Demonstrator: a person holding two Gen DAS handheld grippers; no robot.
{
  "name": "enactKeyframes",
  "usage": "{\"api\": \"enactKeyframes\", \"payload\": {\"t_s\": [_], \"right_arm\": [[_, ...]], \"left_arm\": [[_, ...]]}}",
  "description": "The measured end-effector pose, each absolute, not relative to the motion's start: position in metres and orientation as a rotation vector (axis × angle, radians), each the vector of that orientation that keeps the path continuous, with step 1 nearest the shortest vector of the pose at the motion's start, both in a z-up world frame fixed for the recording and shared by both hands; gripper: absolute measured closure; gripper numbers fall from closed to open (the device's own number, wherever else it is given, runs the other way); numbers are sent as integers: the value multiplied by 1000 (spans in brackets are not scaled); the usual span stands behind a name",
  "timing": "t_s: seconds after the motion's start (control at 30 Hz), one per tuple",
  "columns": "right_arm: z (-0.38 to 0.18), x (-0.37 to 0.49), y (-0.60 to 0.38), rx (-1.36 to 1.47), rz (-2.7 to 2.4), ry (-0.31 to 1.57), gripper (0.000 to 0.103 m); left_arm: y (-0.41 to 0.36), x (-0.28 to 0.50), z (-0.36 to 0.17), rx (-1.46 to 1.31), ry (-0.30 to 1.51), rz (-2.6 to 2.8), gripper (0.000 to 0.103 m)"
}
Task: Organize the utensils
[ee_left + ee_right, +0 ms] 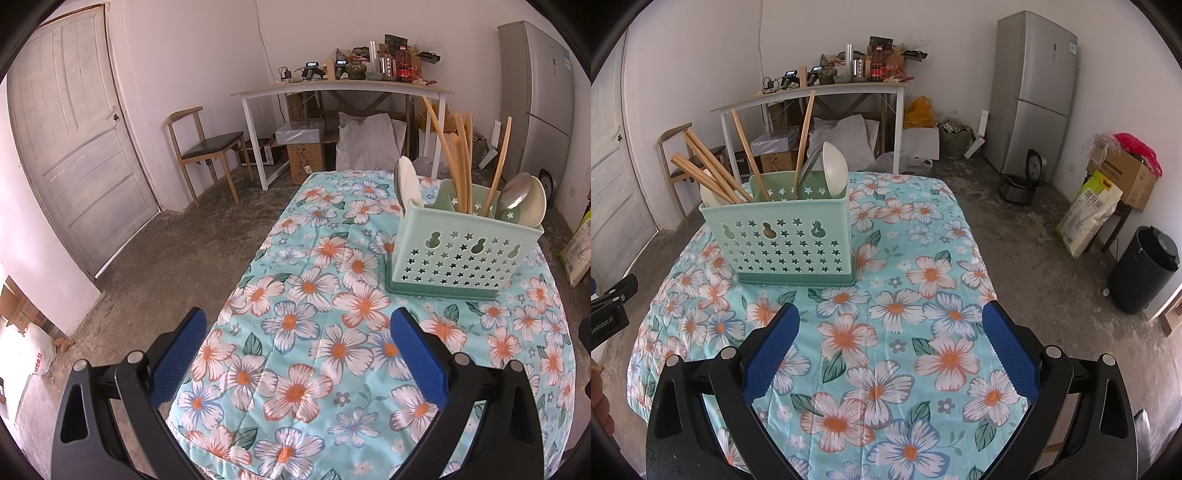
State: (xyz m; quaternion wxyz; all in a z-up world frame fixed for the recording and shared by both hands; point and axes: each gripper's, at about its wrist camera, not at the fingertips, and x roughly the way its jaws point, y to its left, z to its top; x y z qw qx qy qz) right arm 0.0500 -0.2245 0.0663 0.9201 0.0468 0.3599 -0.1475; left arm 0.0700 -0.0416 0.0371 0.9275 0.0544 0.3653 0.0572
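Floral-cloth surface point(905, 295) in a bare concrete-floor room carries one task item: the mint caddy point(783, 236) with star cut-outs, standing upright on its darker drip tray, towards the far left in the right wrist view and far right in the left wrist view. All visible utensils already sit inside it: wooden chopsticks point(713, 170) fanned and leaning left, spoons point(521, 199) at one end, a pale ladle-like piece point(406, 181) at the other. Nothing loose shows on the cloth. Left gripper point(295, 354) and right gripper point(890, 350) both hover over the near cloth, well apart from the caddy, jaws wide and empty. Judgement: sorting looks essentially done; any step left is tidying. To do that well, approach from above, close on one chopstick near mid-shaft, lift straight up and don't drag sideways, since the leaning bundle could lever the light caddy over. Steady the caddy wall with the other gripper first. Background: white desk point(812, 92), fridge point(1034, 92), chair point(207, 147), door point(74, 129).
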Motion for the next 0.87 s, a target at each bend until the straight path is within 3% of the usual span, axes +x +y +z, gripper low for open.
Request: {"api": "enactKeyframes", "payload": {"t_s": [0.87], "right_arm": [[66,50,-223,98,-304,739,8]], "left_arm": [[-42,69,34,111,759,114,6]]}}
